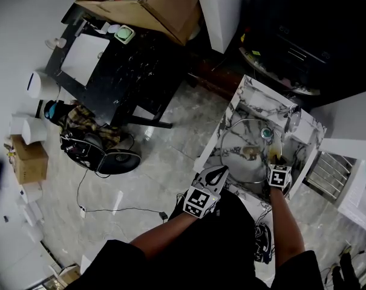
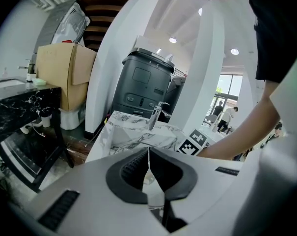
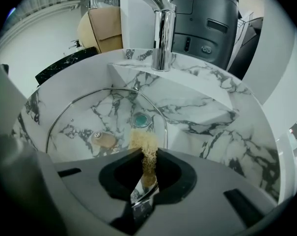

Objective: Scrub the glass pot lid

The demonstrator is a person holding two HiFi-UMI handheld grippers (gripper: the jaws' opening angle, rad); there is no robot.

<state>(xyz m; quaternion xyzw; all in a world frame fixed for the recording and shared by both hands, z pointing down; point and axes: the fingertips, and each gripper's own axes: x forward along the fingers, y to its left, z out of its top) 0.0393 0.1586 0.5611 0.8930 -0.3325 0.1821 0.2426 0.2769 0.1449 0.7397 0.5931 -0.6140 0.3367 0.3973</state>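
Observation:
A round glass pot lid (image 1: 243,139) with a tan knob (image 1: 251,153) leans tilted in the marble sink (image 1: 249,92). In the right gripper view its metal rim (image 3: 114,89) arcs over the basin and the knob (image 3: 104,139) shows at lower left. My left gripper (image 1: 218,175) is at the lid's near-left edge, its jaws shut on the lid's rim (image 2: 148,154). My right gripper (image 1: 278,162) is shut on a golden mesh scrubber (image 3: 141,139), which rests against the glass near the lid's right rim, in front of the green drain (image 3: 140,119).
A chrome faucet (image 3: 160,28) stands at the sink's back edge. Left of the sink are a black marble table (image 1: 128,71) with a cardboard box (image 1: 140,2), a dark fan-like device (image 1: 104,153) and a cable (image 1: 119,209) on the tiled floor.

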